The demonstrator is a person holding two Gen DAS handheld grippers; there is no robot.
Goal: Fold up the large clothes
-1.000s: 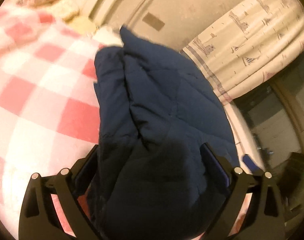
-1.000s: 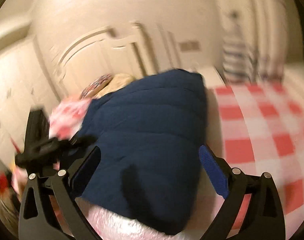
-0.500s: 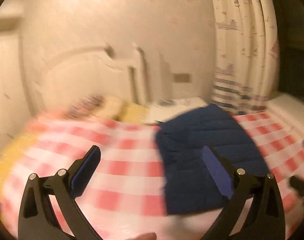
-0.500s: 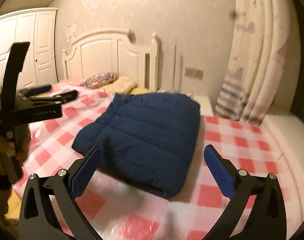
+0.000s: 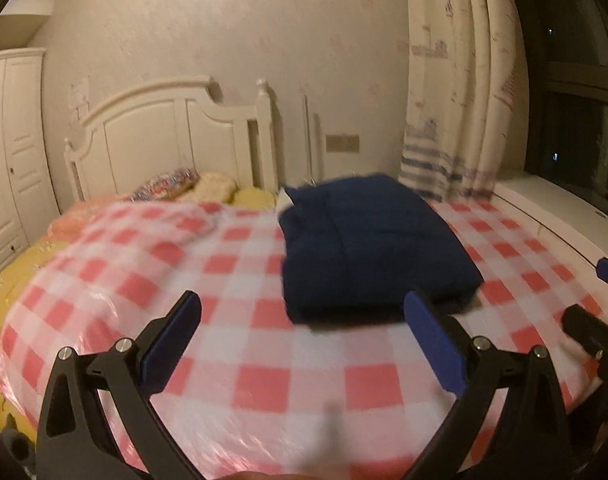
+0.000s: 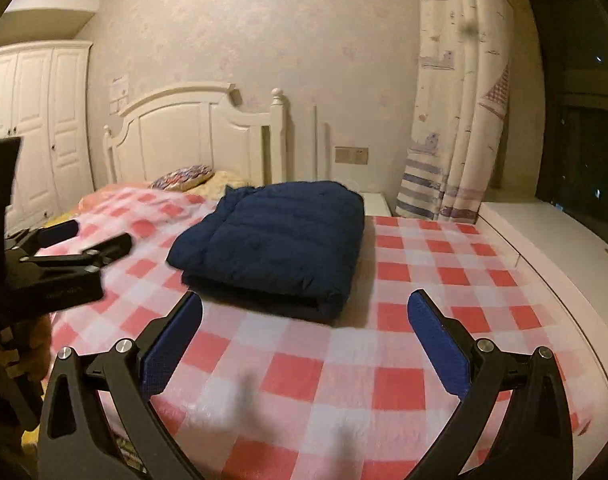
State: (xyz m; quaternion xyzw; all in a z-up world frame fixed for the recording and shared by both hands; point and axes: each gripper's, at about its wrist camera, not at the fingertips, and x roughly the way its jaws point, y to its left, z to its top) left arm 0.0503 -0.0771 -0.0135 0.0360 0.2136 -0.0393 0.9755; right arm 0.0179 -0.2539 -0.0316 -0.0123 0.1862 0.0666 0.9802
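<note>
A red-checked bed [image 6: 403, 360] is carrying a folded navy padded coat [image 6: 276, 240]; the left hand-held gripper [image 5: 304, 344] and right hand-held gripper [image 6: 304, 344] are hanging released, gripping nothing.

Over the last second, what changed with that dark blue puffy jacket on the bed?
Both hand-held grippers, left and right, let go of the folded dark blue quilted jacket and pulled back, open and empty. The jacket stays folded on the red-and-white checked bedcover.
</note>
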